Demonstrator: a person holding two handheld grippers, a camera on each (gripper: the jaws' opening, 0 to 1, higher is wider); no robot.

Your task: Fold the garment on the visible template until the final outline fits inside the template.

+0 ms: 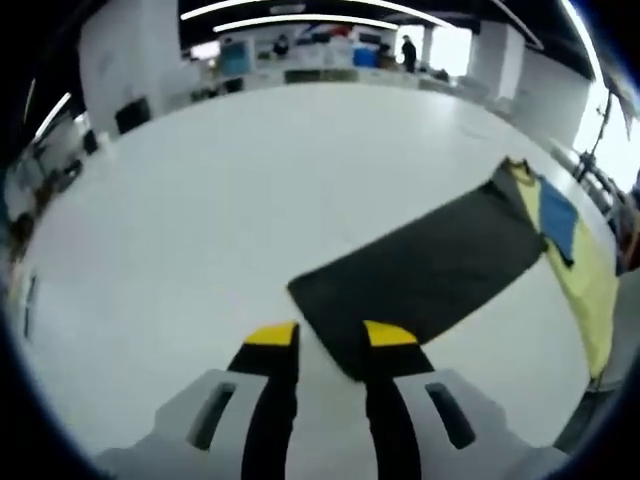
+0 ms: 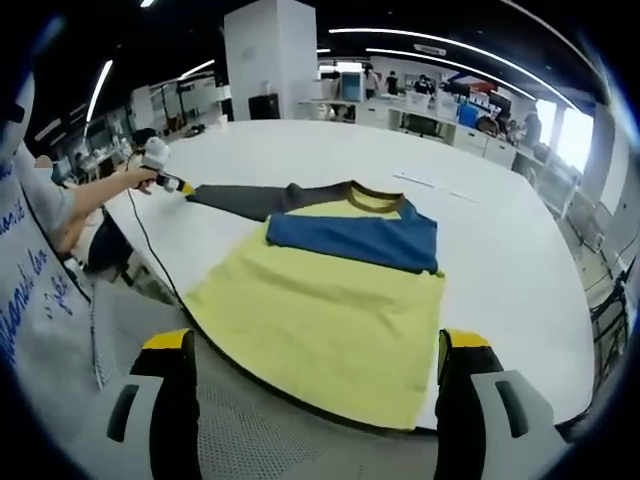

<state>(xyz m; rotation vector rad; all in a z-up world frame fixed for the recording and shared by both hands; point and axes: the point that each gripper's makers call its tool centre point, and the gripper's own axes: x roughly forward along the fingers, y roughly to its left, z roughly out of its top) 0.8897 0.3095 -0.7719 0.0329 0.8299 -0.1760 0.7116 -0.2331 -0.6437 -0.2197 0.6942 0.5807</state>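
A shirt (image 2: pixel 330 300) lies flat on a big white table (image 2: pixel 500 230). In the right gripper view it sits in the middle of the frame. Its body is yellow, with a blue band (image 2: pixel 355 240) across the chest and a dark collar at the top. One dark grey sleeve (image 1: pixel 420 270) is stretched out long. In the left gripper view that sleeve runs from the lower middle up to the right.

The left gripper (image 1: pixel 330 335) is at the end of the sleeve. Its yellow-tipped jaws are a little apart, and the sleeve's corner lies just between them. I cannot tell if they touch the cloth yet.

The right gripper (image 2: pixel 315 345) hangs near the bottom edge of the shirt. Its jaws are spread wide and hold nothing.

I think the job is at the sleeve step. Next, the left jaws need to pinch the sleeve end and bring it over onto the yellow body. I cannot pick out the template.
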